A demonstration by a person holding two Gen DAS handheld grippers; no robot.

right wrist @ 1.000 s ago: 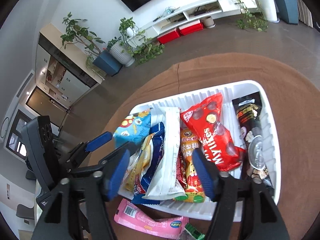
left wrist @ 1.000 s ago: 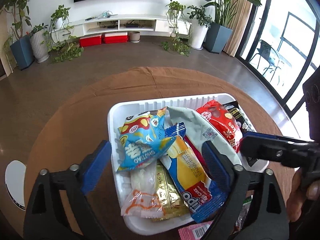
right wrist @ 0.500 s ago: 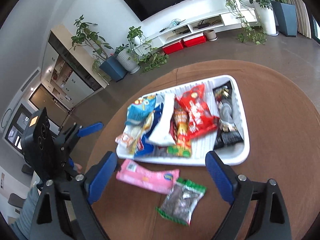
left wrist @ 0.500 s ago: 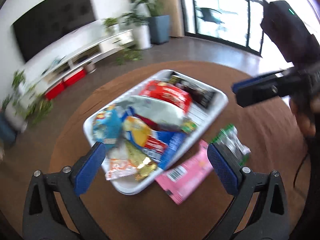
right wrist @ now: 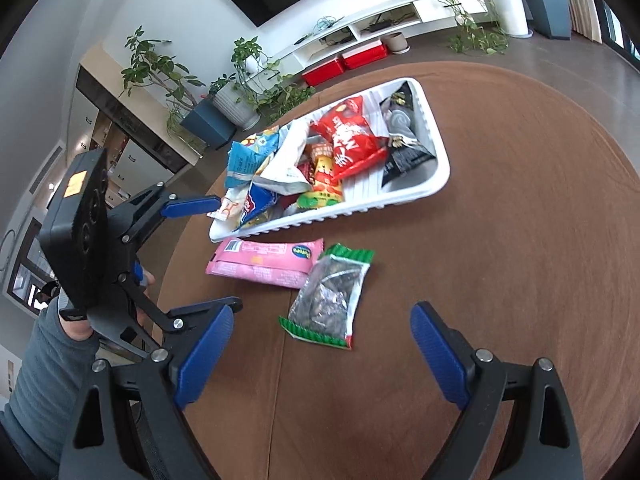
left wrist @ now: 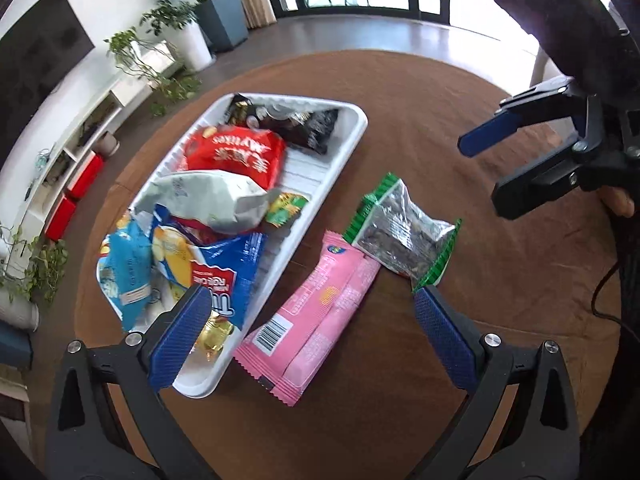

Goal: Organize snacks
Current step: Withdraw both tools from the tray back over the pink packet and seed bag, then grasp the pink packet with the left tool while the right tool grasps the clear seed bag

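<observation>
Both claws are held wide apart and empty: the left claw (left wrist: 308, 326) above the pink packet (left wrist: 310, 314), the right claw (right wrist: 322, 354) near the seed bag (right wrist: 330, 298); both snacks lie on the counter (right wrist: 520, 240) beside the white tray (right wrist: 438, 152).

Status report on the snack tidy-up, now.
Left gripper and right gripper open, empty. Pink packet and green-edged seed bag on brown tablecloth, outside white tray. Nothing in the way.

tray (left wrist: 352, 136): full | pink packet (left wrist: 316, 312), green-edged seed bag (left wrist: 404, 232): on table, touching
</observation>
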